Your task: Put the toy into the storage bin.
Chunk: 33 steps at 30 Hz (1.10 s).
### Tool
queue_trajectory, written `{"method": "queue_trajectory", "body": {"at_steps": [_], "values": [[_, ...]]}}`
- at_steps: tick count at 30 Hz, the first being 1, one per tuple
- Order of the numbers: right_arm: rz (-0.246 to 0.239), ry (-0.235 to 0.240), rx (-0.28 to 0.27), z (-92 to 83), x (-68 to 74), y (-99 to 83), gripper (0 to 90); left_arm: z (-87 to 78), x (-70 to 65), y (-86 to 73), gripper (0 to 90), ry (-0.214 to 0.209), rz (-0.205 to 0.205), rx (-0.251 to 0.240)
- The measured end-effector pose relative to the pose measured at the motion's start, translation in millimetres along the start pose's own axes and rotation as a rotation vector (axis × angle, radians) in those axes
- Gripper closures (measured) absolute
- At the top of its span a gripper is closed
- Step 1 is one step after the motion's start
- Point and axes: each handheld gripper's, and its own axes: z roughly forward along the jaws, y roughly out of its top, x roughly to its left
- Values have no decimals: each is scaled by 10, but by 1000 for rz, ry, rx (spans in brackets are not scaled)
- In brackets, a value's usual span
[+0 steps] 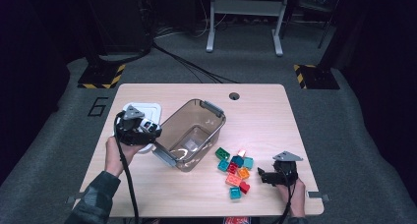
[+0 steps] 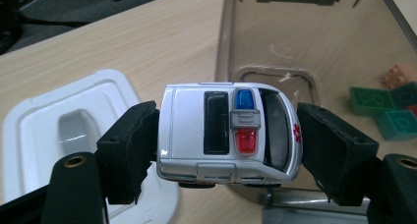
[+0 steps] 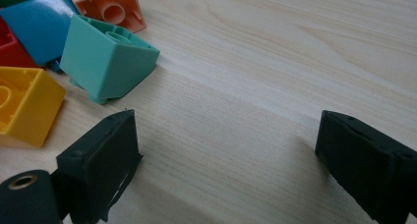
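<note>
White toy ambulance (image 2: 228,133) is sitting crosswise in our left hand-held gripper (image 1: 139,130), just beside the clear bin's (image 1: 216,117) rim; right hand-held gripper (image 1: 269,176) is idling open.

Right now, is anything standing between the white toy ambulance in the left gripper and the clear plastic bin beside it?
Nothing visible does. The left gripper holds the white toy ambulance near the clear plastic bin, which is open and looks empty. The white lid lies on the table apart from it.
</note>
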Motion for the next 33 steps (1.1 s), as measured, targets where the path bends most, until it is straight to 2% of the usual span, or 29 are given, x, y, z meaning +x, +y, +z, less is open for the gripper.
{"method": "queue_trajectory", "body": {"at_steps": [6,11,12,16,24,33], "values": [[0,1,0,-1,0,0,85,131,-168,-7,258,-42,40,26],[0,1,0,0,0,0,85,216,-277,-34,258,-78,49,51],[0,-1,1,-1,0,0,85,225,-294,-41,258,-81,61,67],[0,-1,1,-1,1,0,85,260,-366,-73,258,-92,78,80],[0,-1,1,-1,0,0,85,278,-391,-79,256,-121,109,117],[0,-2,0,-1,0,0,85,278,-380,-77,253,-137,99,117]]}}
